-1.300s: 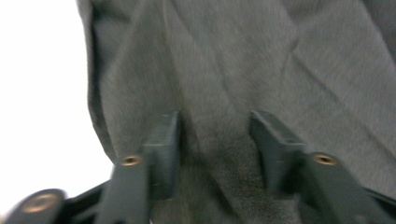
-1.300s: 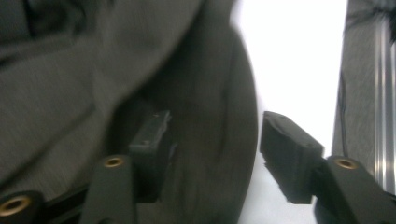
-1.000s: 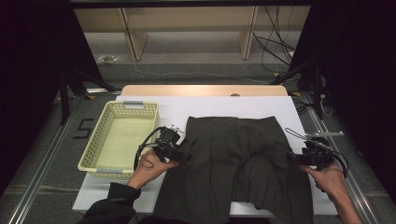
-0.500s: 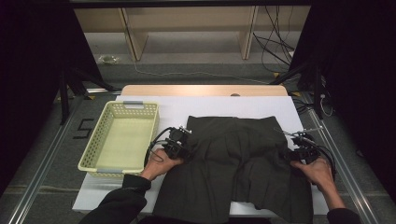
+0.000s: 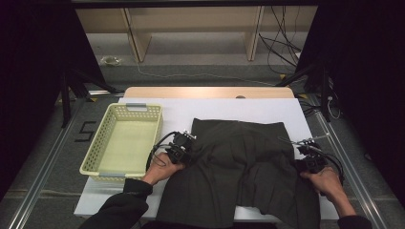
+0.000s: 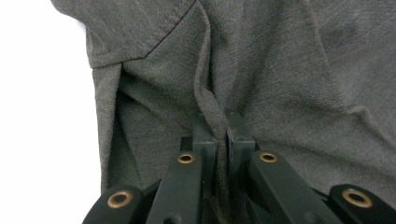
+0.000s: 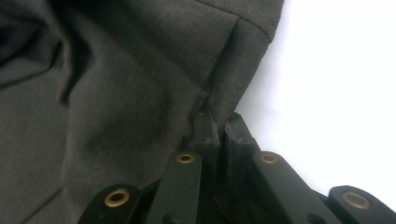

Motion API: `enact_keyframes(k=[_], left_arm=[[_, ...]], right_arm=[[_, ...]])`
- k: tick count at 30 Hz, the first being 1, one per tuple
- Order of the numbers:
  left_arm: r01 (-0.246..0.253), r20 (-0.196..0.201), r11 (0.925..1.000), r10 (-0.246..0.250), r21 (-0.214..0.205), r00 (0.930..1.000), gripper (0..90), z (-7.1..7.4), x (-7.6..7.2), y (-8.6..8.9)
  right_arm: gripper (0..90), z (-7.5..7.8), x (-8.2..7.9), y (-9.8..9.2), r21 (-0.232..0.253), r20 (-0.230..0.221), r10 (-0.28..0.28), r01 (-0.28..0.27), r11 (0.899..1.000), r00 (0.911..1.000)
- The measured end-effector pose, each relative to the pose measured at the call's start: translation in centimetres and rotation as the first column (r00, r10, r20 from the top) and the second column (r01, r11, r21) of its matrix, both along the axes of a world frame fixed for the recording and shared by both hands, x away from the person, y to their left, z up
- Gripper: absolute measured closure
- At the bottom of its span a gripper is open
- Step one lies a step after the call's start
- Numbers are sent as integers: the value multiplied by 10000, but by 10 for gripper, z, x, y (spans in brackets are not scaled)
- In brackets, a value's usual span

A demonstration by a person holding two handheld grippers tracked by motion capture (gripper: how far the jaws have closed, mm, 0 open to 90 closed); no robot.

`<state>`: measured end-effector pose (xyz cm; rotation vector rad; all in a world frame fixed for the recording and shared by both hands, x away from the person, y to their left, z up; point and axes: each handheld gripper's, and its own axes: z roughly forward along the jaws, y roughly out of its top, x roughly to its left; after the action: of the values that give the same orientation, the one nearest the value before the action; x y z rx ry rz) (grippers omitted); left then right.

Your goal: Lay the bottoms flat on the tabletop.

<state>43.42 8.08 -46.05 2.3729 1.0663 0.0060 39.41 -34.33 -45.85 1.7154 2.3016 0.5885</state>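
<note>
Spread flat on the white table (image 5: 229, 107) beside the pale yellow plastic basket (image 5: 125, 141), the dark grey fabric garment (image 5: 239, 171) pinched at both side edges by left tool (image 6: 222, 125) and right tool (image 7: 218, 122), each just closed on only a thin fold, likely to slip out once lifted.

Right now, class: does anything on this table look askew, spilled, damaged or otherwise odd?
Nothing is spilled or damaged. The dark shorts lie spread but rumpled, with cloth bunched into a ridge where the left gripper pinches one side and the right gripper pinches the other. The yellow basket sits squarely on the white table.
</note>
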Motion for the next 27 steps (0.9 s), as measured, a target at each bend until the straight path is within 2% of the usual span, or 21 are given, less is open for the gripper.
enact_keyframes(k=[3,12,20,24,27], left_arm=[[148,83,9998,-149,112,9999,852,1,-5,1],[764,-66,9968,-763,231,9971,853,6,-32,6],[834,-211,9965,-835,-52,9963,851,11,-48,16],[880,-261,9961,-881,-76,9958,849,10,-51,16],[618,-446,9977,-631,-295,9970,822,9,-48,17]], right_arm=[[861,3,-9,4,-290,-7,155,-155,9995,9999],[860,9,-40,3,-239,-11,325,-325,9992,9995],[859,12,-55,4,-316,49,462,-460,9984,9989],[859,12,-62,6,-459,25,585,-583,9972,9983],[850,12,-64,6,-486,71,565,-561,9972,9984]])
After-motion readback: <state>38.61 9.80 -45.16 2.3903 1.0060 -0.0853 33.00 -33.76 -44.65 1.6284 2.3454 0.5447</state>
